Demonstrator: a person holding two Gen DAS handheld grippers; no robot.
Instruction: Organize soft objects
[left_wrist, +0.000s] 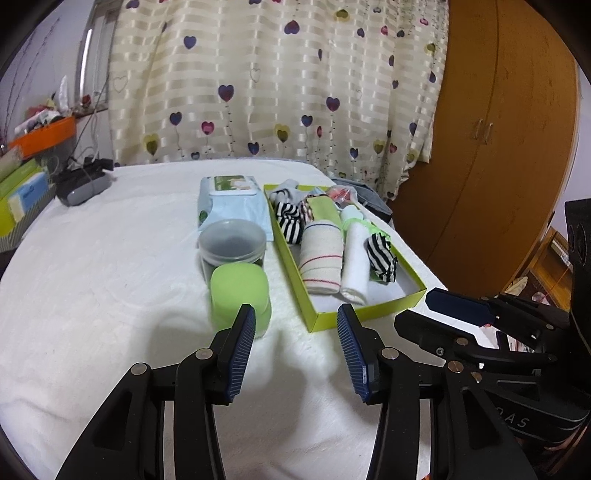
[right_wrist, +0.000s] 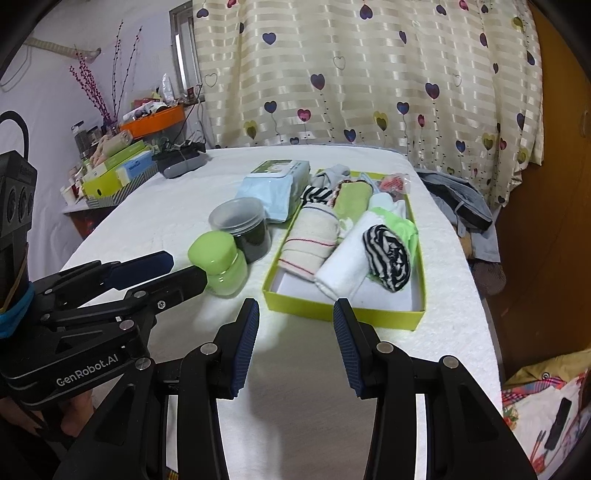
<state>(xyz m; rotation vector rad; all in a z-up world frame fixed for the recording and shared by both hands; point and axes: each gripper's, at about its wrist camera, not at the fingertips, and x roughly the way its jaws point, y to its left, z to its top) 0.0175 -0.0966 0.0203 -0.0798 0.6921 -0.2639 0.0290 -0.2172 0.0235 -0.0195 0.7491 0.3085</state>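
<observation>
A yellow-green box (left_wrist: 369, 312) (right_wrist: 343, 315) lies on the white-covered table and holds several rolled soft items: a cream roll with red stripes (left_wrist: 320, 254) (right_wrist: 310, 240), a white roll (left_wrist: 356, 266) (right_wrist: 347, 267), a black-and-white striped roll (left_wrist: 382, 258) (right_wrist: 388, 258), green cloth (right_wrist: 352, 201) and more socks at the far end. My left gripper (left_wrist: 297, 349) hovers open over the table in front of the box, with nothing between its fingers. My right gripper (right_wrist: 295, 345) is open and empty too, just before the box's near wall.
Left of the box stand a green-lidded jar (left_wrist: 240, 295) (right_wrist: 218, 264), a dark jar with a clear lid (left_wrist: 232, 243) (right_wrist: 243, 229) and a wipes pack (left_wrist: 232, 203) (right_wrist: 273, 188). A curtain hangs behind. A wooden wardrobe (left_wrist: 491, 147) stands right; a cluttered shelf (right_wrist: 122, 162) left.
</observation>
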